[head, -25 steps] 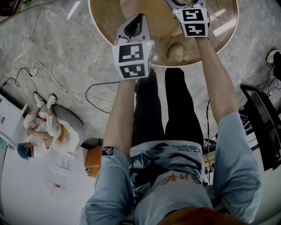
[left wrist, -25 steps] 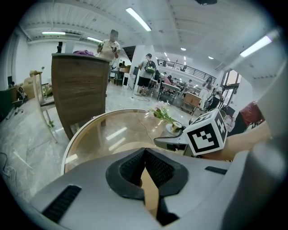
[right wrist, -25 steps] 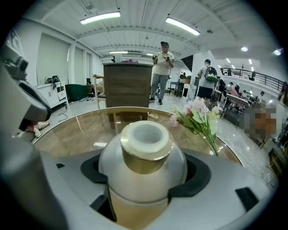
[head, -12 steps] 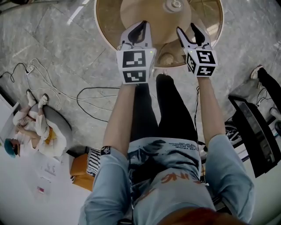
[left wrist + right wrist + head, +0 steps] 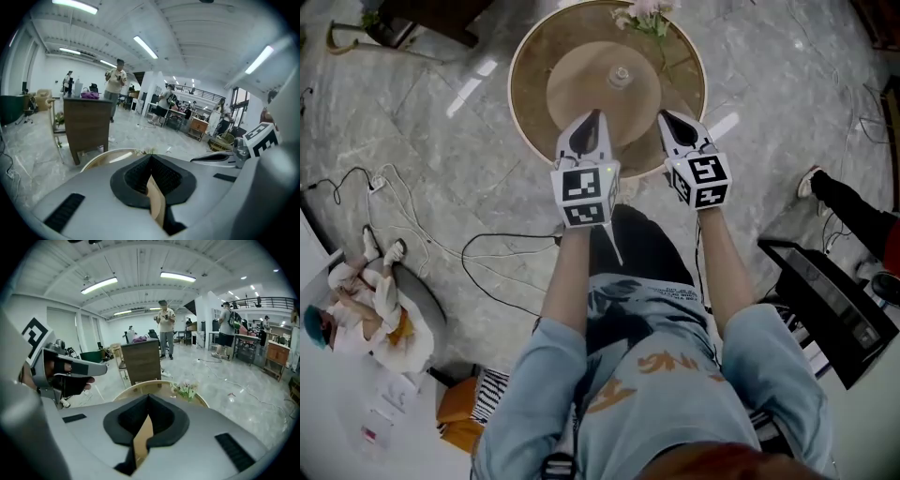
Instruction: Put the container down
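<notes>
A small pale round object (image 5: 620, 75), possibly the container, stands at the centre of the round tan table (image 5: 525, 103), apart from both grippers. My left gripper (image 5: 589, 117) hovers over the table's near part, its jaws shut with nothing between them; the tips meet in the left gripper view (image 5: 150, 157). My right gripper (image 5: 667, 117) is level beside it, also shut and empty, with its tips together in the right gripper view (image 5: 149, 397). Each gripper shows in the other's view: the right gripper (image 5: 225, 157) and the left gripper (image 5: 70, 366).
A bunch of flowers (image 5: 642, 14) lies at the table's far edge. Beyond the table stands a wooden cabinet (image 5: 140, 362). Cables (image 5: 487, 253) trail on the marble floor, a person sits at the left (image 5: 366, 309), and a keyboard (image 5: 825, 300) is at the right. Several people stand in the hall.
Both grippers have drawn back from the table's middle toward its near edge. The right gripper's jaws, open half a second ago, have closed on nothing.
</notes>
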`<move>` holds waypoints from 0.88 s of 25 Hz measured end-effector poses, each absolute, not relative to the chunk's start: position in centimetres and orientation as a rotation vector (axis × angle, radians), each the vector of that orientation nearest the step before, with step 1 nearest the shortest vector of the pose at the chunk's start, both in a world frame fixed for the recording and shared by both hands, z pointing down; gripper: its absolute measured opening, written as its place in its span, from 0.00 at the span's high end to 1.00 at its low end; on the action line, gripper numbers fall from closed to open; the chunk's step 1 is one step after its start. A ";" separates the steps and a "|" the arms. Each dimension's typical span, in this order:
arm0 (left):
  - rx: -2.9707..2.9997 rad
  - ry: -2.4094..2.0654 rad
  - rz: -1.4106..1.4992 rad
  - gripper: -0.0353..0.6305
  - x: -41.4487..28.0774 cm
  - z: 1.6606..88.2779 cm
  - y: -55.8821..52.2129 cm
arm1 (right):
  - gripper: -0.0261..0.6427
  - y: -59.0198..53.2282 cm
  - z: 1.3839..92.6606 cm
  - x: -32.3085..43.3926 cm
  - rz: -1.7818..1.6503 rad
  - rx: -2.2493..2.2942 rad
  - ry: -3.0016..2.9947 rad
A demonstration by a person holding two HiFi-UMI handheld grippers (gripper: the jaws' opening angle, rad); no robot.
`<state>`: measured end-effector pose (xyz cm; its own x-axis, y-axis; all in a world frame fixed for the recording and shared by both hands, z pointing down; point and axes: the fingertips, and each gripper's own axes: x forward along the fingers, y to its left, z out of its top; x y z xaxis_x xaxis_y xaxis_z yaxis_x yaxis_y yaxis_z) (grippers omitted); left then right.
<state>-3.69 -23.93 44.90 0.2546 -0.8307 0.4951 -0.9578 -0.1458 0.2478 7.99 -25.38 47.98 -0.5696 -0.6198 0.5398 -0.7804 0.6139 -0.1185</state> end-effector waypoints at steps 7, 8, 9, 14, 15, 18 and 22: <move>2.171 -1.610 0.191 0.91 -0.8 32.8 -24.5 | 0.94 -25.7 35.5 10.4 0.511 1.315 -2.488; 2.183 -1.623 0.179 0.91 -0.7 31.2 -24.6 | 0.94 -26.0 33.8 11.1 0.523 1.365 -2.497; 2.189 -1.640 0.165 0.91 -0.7 29.8 -24.6 | 0.94 -26.3 32.1 11.8 0.528 1.415 -2.504; 2.235 -1.688 0.106 0.91 0.2 22.6 -25.0 | 0.94 -27.5 24.0 13.9 0.465 1.602 -2.529; 2.272 -1.694 0.109 0.91 0.6 21.1 -25.1 | 0.94 -27.7 22.5 13.8 0.415 1.611 -2.533; 2.363 -1.748 0.104 0.91 0.9 17.0 -25.2 | 0.94 -28.1 18.3 13.2 0.276 1.618 -2.571; 2.388 -1.856 0.107 0.91 -0.5 13.9 -25.2 | 0.94 -28.2 14.4 12.9 0.171 1.613 -2.633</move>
